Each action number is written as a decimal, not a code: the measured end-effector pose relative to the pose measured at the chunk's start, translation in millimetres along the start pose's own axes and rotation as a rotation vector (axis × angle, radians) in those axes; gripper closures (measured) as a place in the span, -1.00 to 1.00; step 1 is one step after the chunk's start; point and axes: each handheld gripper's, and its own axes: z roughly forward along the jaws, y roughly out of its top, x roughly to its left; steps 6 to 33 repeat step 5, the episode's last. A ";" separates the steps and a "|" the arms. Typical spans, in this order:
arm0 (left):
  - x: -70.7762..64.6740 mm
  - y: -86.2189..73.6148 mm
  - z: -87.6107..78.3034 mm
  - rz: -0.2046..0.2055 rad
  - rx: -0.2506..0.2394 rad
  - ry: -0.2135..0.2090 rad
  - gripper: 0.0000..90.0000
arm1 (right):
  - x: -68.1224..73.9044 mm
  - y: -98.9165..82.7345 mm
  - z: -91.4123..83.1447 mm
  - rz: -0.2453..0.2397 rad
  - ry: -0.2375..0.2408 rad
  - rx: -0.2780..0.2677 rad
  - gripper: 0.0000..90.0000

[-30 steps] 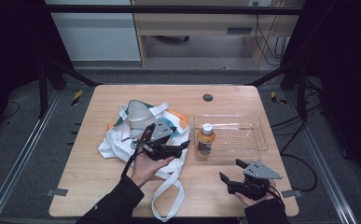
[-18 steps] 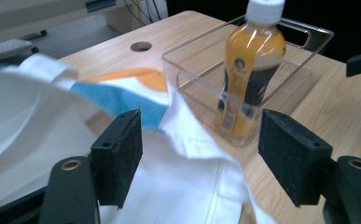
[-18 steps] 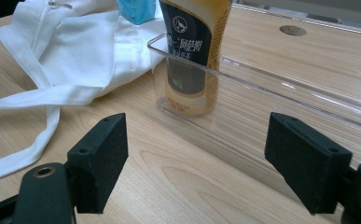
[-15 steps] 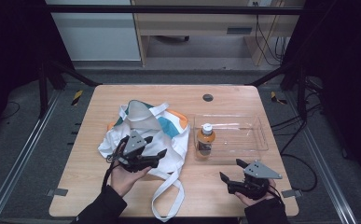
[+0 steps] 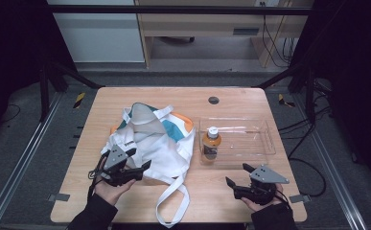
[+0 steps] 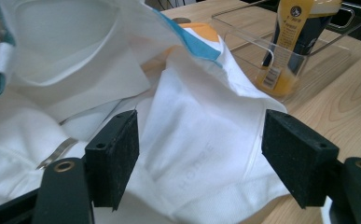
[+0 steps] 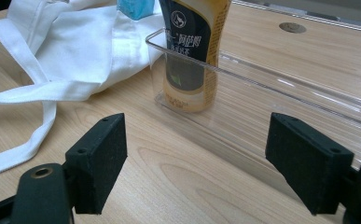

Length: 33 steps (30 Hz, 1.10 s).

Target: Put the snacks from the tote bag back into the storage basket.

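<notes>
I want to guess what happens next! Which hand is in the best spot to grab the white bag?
Probably the left. The left gripper is right at the edge of the white bag, open, with cloth between its fingers. The right gripper sits apart on bare table, facing the bottle.

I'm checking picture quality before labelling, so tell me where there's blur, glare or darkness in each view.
High view: the table is evenly lit, its surroundings fall to near black, and the image is soft. Left gripper view: the white bag is nearly washed out, the bottle behind it slightly blurred. Right gripper view: the clear tray shows glare streaks; the bottle label is sharp.
</notes>
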 end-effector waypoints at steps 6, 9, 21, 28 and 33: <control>5.2 -7.7 -9.3 0.007 0.006 0.031 -0.41 | -0.8 -0.9 1.5 0.001 0.000 0.013 -0.56; 5.2 -7.7 -9.3 0.007 0.006 0.031 -0.41 | -0.8 -0.9 1.5 0.001 0.000 0.013 -0.56; 5.2 -7.7 -9.3 0.007 0.006 0.031 -0.41 | -0.8 -0.9 1.5 0.001 0.000 0.013 -0.56; 5.2 -7.7 -9.3 0.007 0.006 0.031 -0.41 | -0.8 -0.9 1.5 0.001 0.000 0.013 -0.56; 5.2 -7.7 -9.3 0.007 0.006 0.031 -0.41 | -0.8 -0.9 1.5 0.001 0.000 0.013 -0.56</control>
